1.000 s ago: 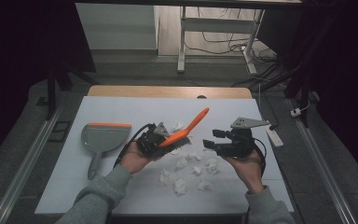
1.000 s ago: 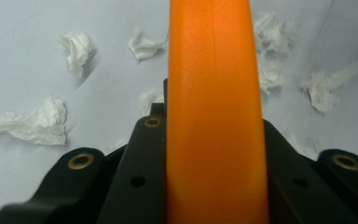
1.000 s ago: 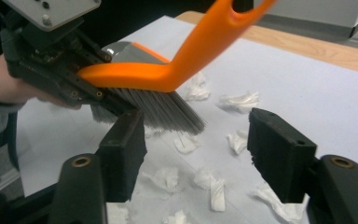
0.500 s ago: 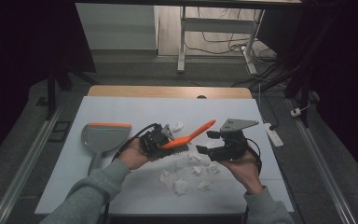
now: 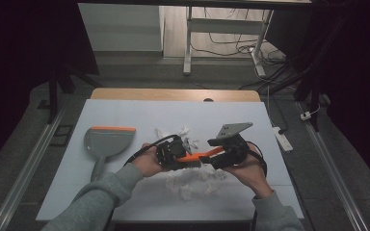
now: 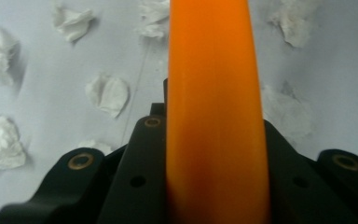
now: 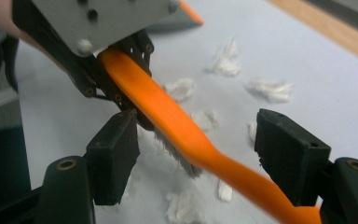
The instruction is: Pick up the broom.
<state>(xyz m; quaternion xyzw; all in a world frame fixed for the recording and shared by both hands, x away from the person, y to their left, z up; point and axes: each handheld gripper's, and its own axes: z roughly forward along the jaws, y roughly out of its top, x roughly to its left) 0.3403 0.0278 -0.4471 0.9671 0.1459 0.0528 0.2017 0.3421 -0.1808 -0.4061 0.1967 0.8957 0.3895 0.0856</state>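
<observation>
**Brush held over the paper scraps, right tongs spread around its handle**

I have the orange brush (image 5: 197,157) in the air just above the middle of the counter (image 5: 139,115), lying roughly level between my two hands. My left tongs (image 5: 179,155) are clamped tight on its head end. In the left gripper view the orange handle (image 6: 214,107) runs straight up the middle between the black jaws and hides much of the surface beyond.

My right tongs (image 7: 196,154) stand wide, one jaw on each side of the handle, pads clear of it. They have just been opening and then easing in a little, with the handle between them. The right gripper view gives me what the high view cannot: the dark bristles (image 7: 175,156) hanging under the brush, and the left tongs' grey plate close up.

Crumpled white paper scraps (image 5: 185,191) lie scattered under and around the brush. The high view alone gives me the grey dustpan (image 5: 107,142) with its orange lip, well apart to the left.

I can read no writing anywhere.
</observation>
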